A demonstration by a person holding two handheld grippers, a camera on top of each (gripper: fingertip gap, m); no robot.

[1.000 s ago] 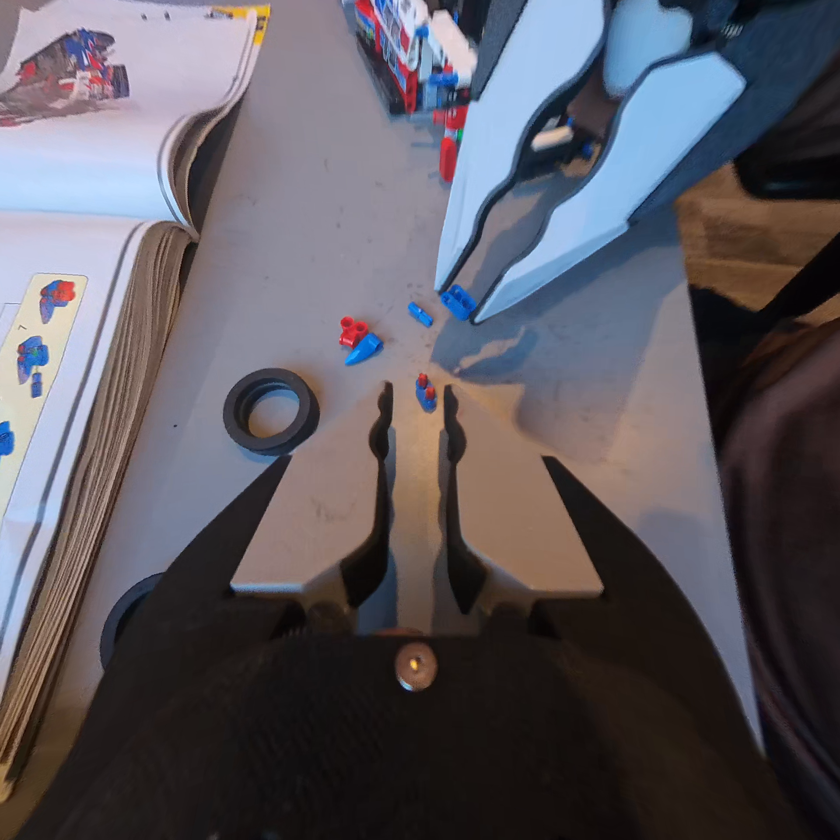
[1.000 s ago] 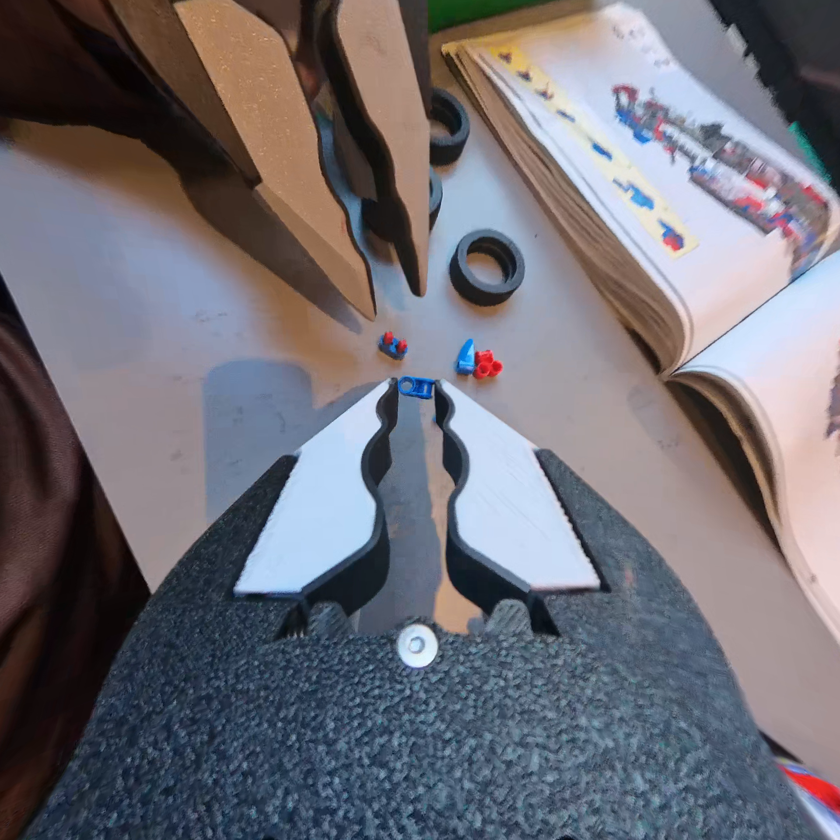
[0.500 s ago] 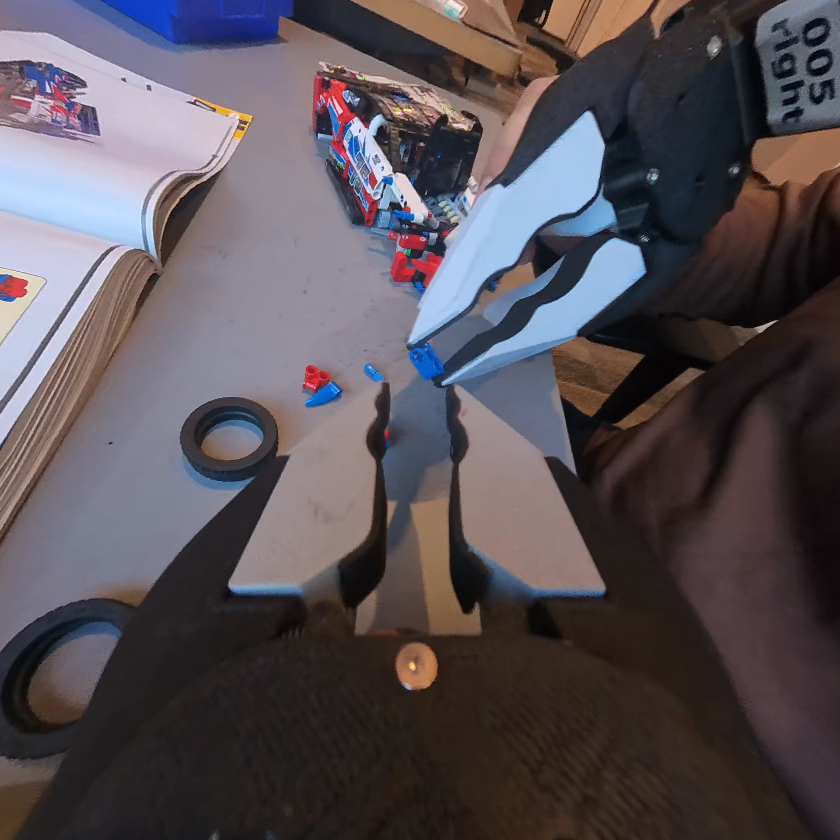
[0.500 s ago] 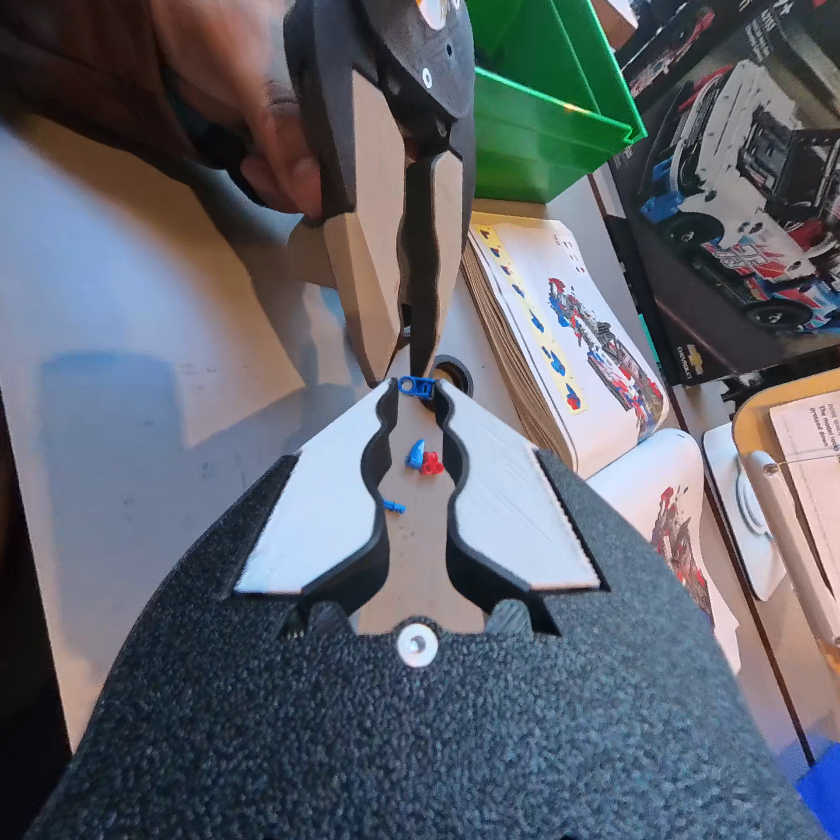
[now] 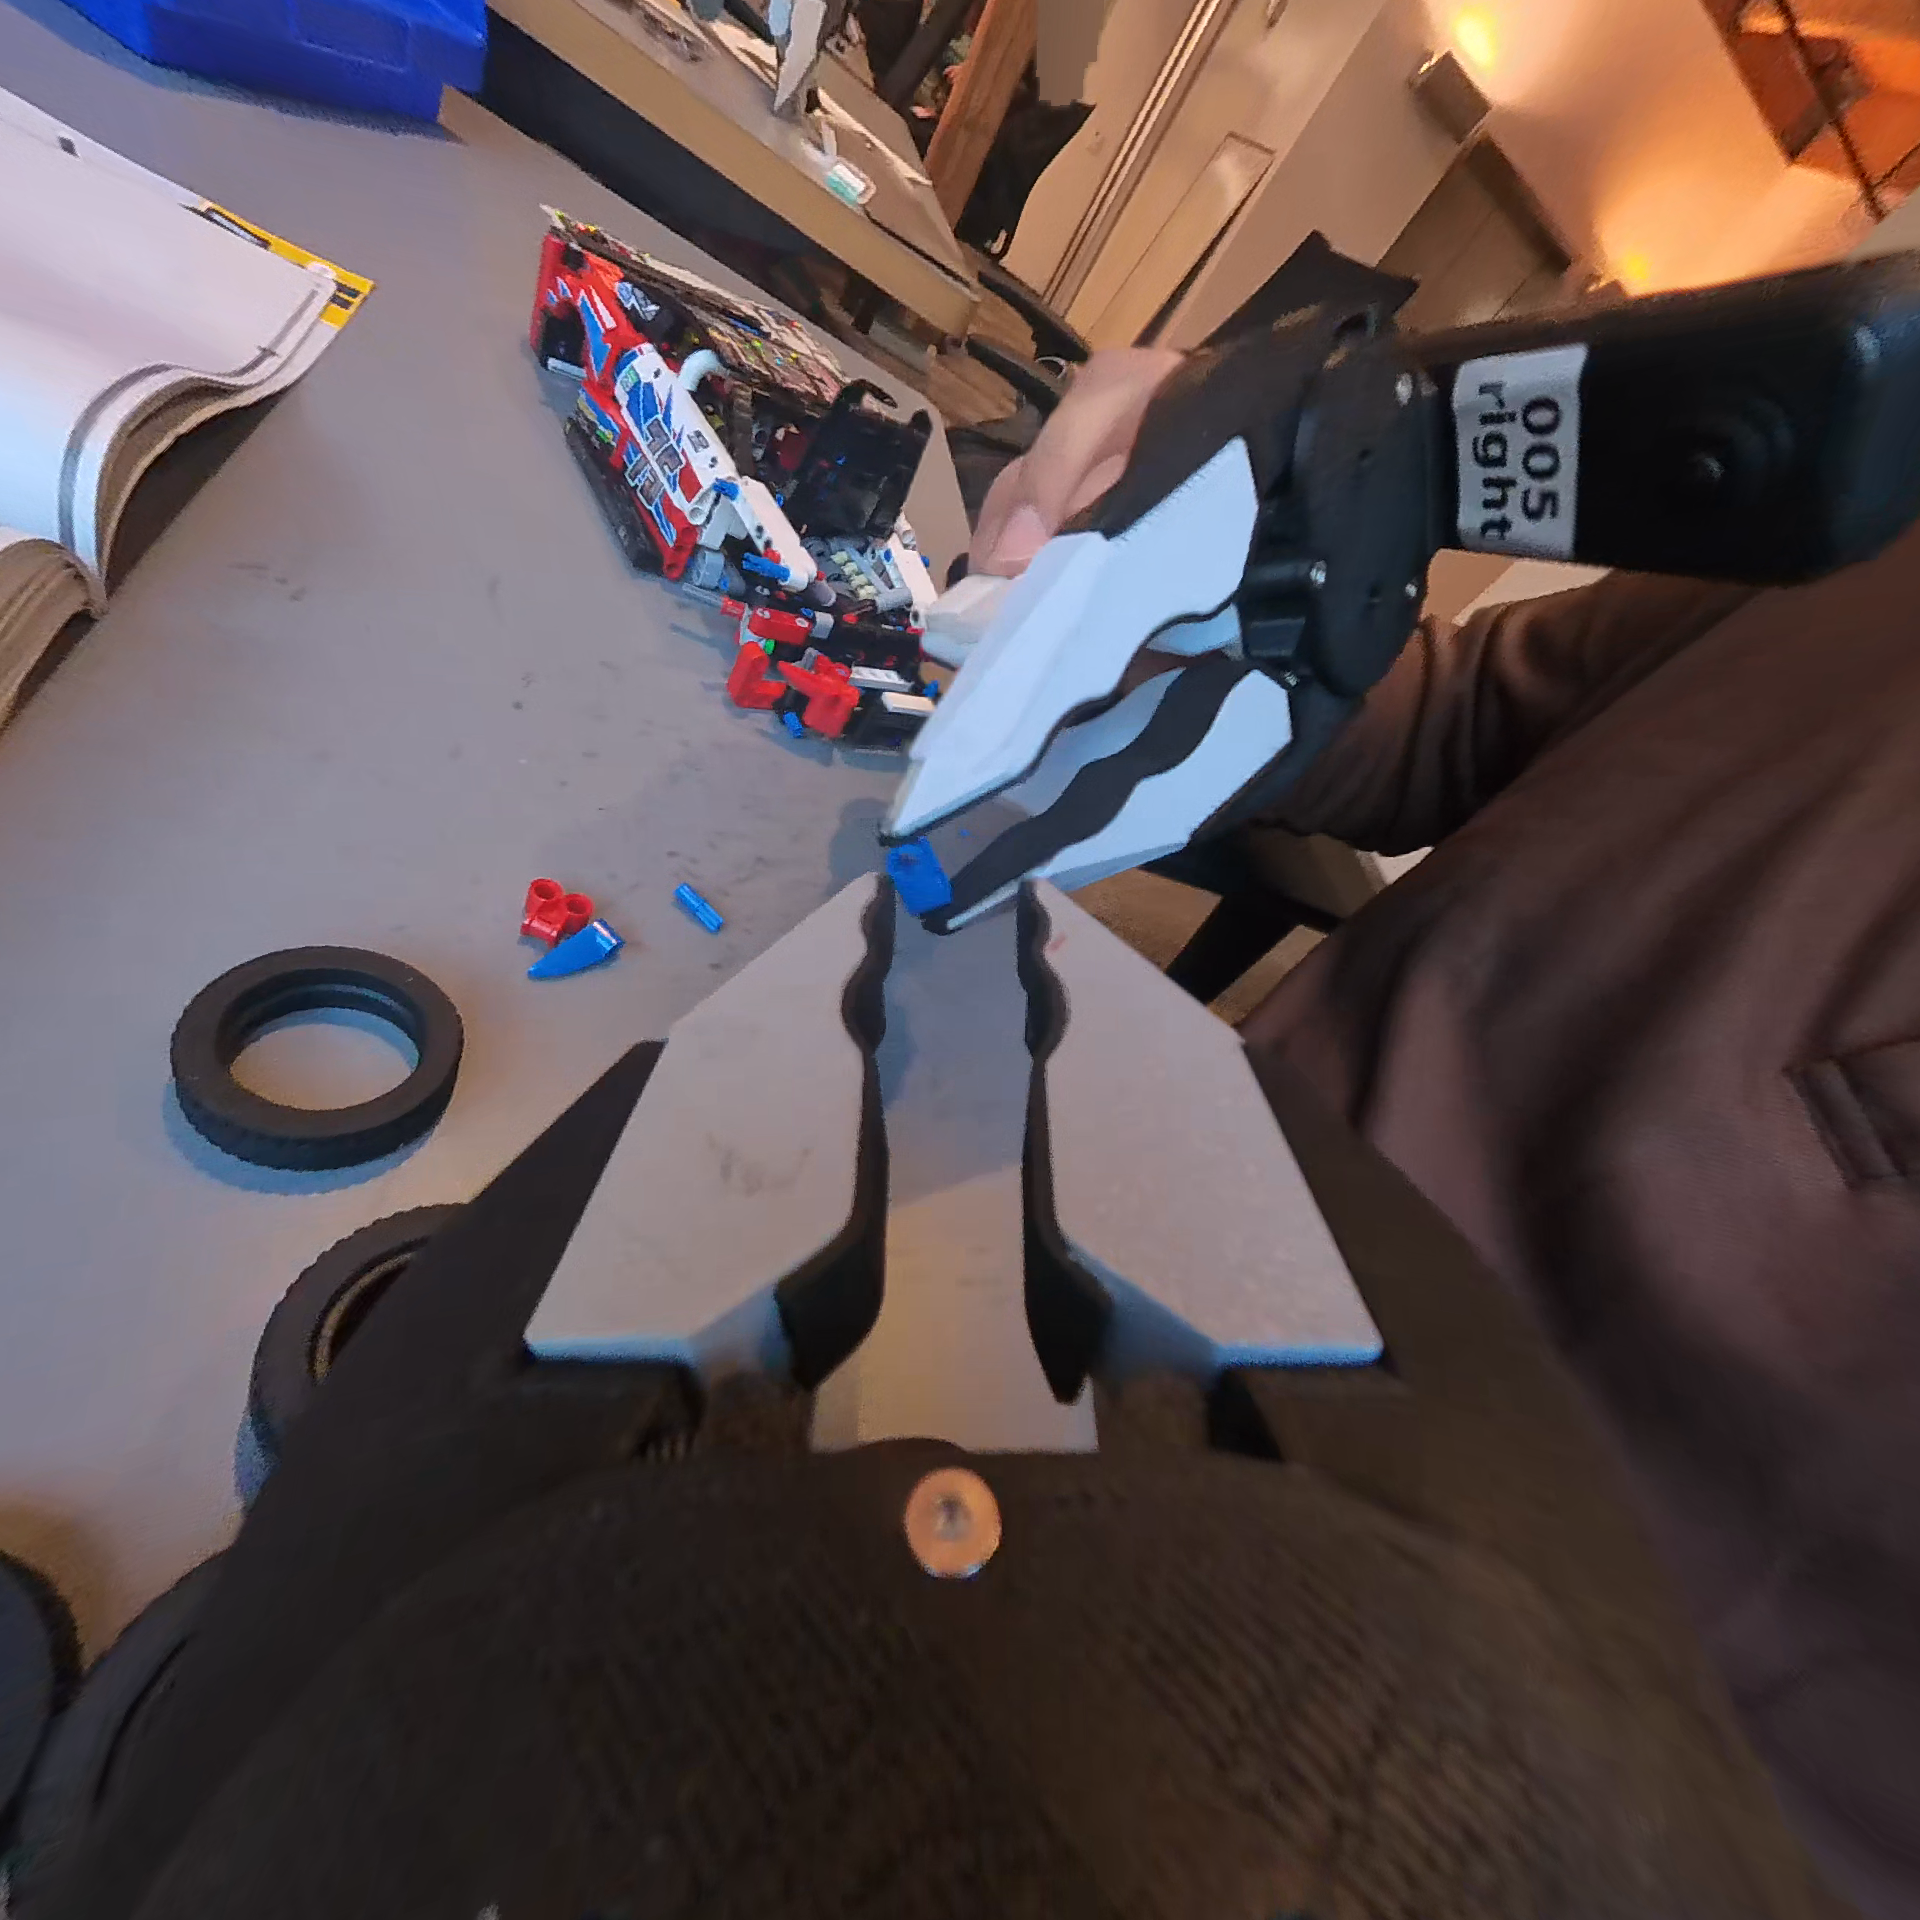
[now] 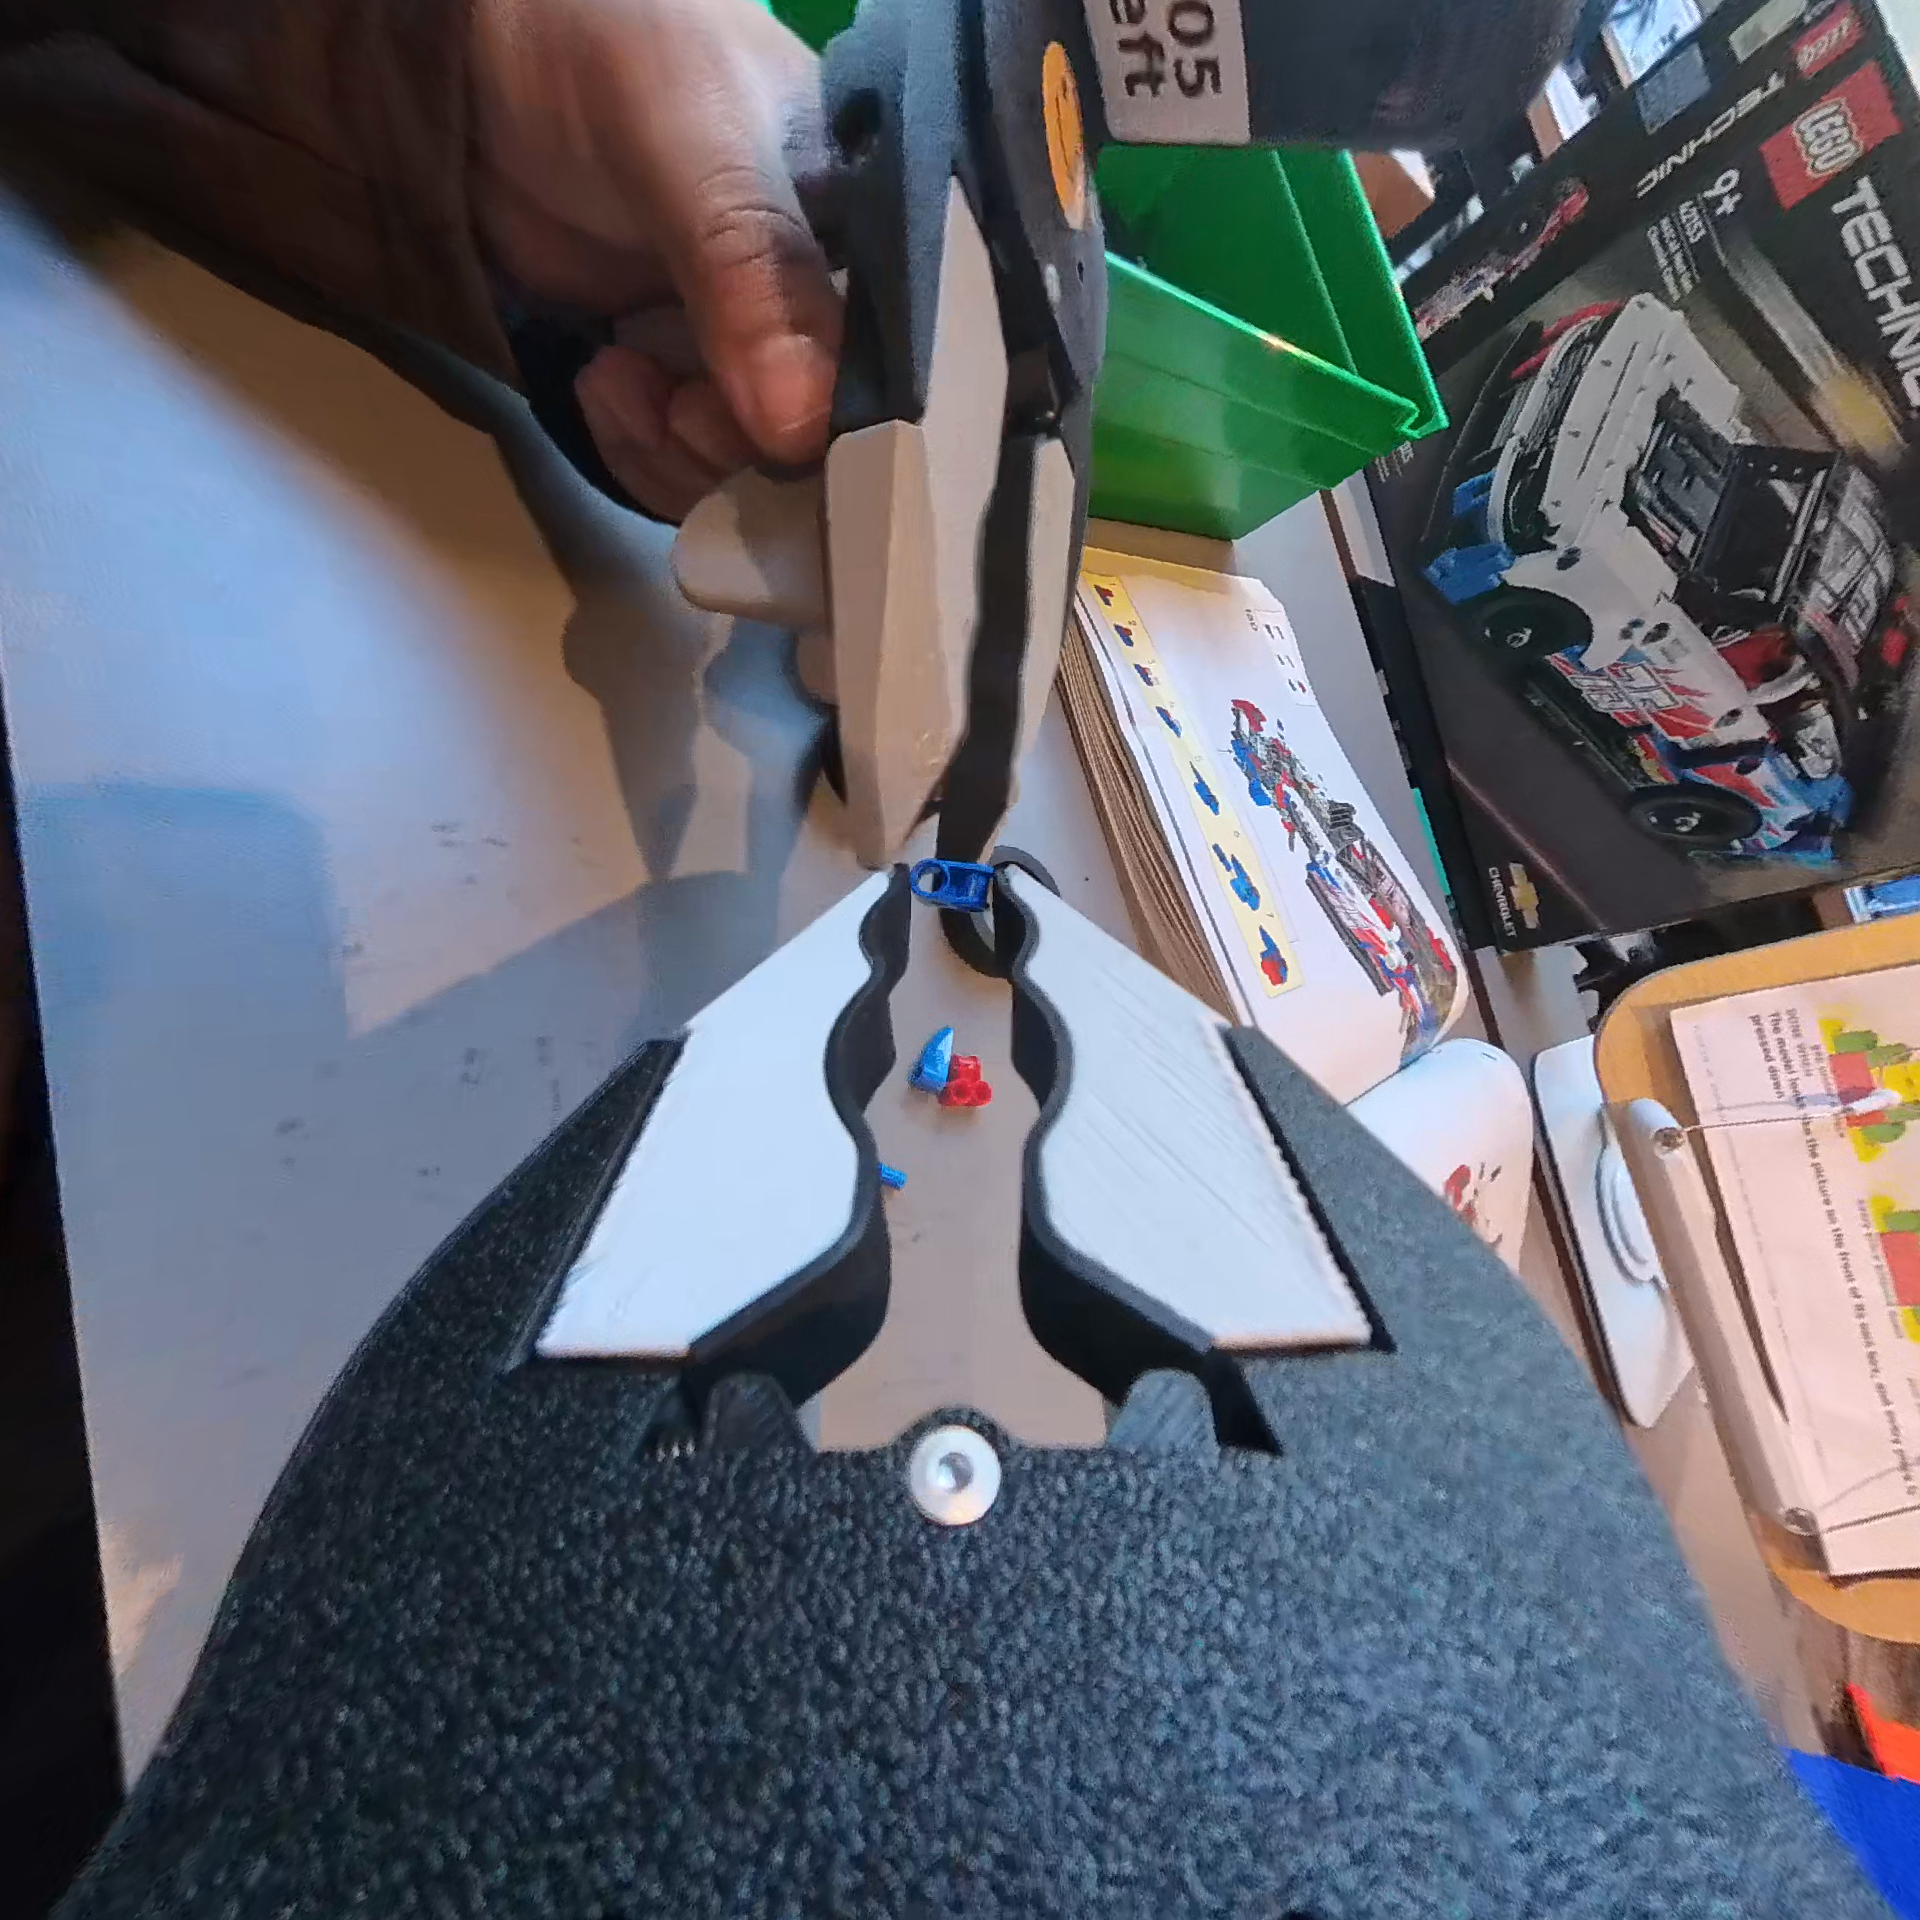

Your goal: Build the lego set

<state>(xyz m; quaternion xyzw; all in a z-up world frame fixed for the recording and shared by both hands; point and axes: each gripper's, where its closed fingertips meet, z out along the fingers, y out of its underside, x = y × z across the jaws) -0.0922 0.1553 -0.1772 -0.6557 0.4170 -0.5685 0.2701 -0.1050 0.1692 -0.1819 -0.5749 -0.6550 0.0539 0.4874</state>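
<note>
Two grippers meet above the table (image 5: 312, 675): right gripper (image 6: 951, 888) pinches a blue connector (image 6: 948, 883) at its tips; left gripper (image 5: 951, 904), empty, jaws parted, tips just beside it.

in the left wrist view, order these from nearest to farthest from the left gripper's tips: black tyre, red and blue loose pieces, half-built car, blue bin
1. Red and blue loose pieces, on the table just left of the left gripper.
2. Black tyre, lower left.
3. Half-built car, ahead at mid table.
4. Blue bin, far top left corner.
</note>
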